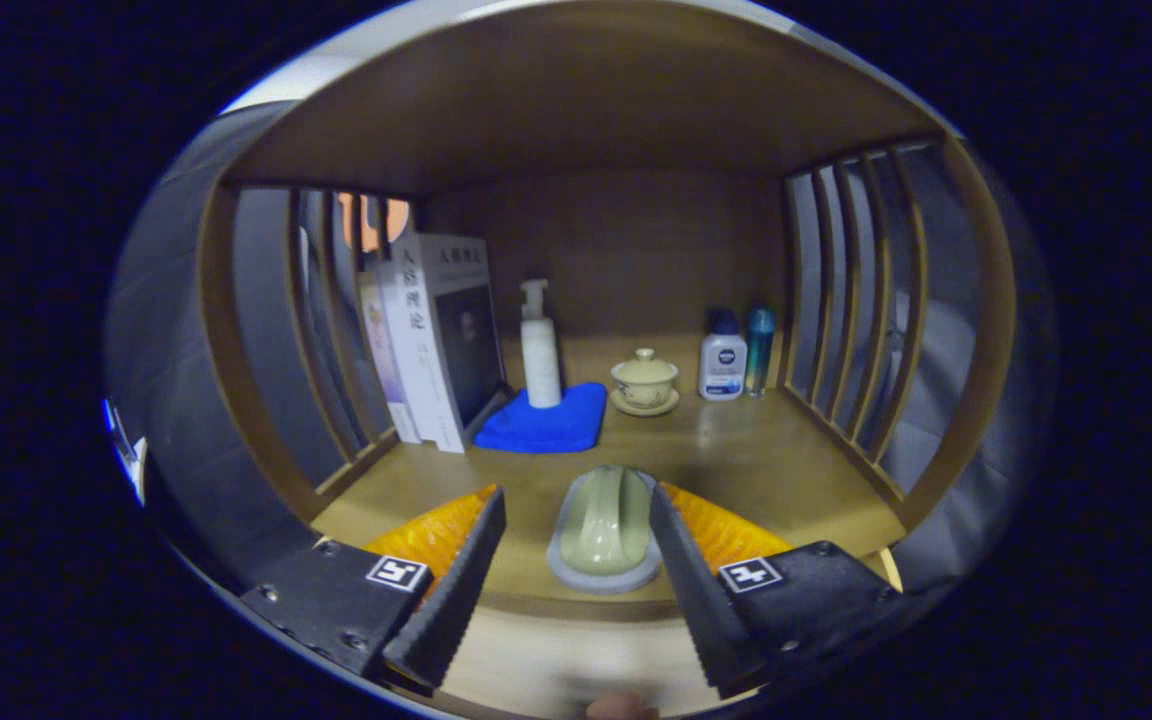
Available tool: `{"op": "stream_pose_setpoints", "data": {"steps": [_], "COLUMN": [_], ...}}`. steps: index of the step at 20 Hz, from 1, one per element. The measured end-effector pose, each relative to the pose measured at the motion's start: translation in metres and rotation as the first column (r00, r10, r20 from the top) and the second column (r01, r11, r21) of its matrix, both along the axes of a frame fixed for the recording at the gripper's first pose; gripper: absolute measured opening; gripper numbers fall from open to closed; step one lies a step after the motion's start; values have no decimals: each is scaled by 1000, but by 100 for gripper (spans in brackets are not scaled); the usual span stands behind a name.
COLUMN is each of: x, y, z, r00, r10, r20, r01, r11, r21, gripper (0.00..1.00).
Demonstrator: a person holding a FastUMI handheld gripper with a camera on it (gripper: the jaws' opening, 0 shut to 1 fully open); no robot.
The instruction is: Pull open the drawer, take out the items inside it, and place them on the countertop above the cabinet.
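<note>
A pale green, ridged item (608,515) lies on a grey oval dish (576,575) at the front of the wooden countertop (776,470). My gripper (576,500) is open, with the dish and the item between its fingers. The right finger (681,560) stands close against the dish's right side. A clear gap separates the left finger (461,570) from the dish. Below the countertop's front edge a lighter wooden surface (536,660) shows between the fingers, with a small rounded brown thing (621,708) at its lowest part; I cannot tell what it is.
At the back of the shelf stand books (436,340) on the left, a white pump bottle (539,350) on a blue cloth (546,420), a lidded cup on a saucer (644,380), a white bottle (723,360) and a teal bottle (759,350). Slatted wooden sides (856,330) and a wooden top enclose it.
</note>
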State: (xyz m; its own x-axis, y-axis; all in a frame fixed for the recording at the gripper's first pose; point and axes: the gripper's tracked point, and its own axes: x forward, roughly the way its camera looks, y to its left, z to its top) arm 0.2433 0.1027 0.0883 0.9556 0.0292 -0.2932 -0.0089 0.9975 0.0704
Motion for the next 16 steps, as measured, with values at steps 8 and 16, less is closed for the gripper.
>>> {"op": "stream_pose_setpoints", "data": {"steps": [8,16], "x": [-126,-196], "y": [18,21], "z": [-24,-108], "r00": [985,989], "r10": [-12,-57], "r20": [170,134], "r01": [5,40], "r11": [999,991], "r21": [44,125], "gripper": [100,100]}}
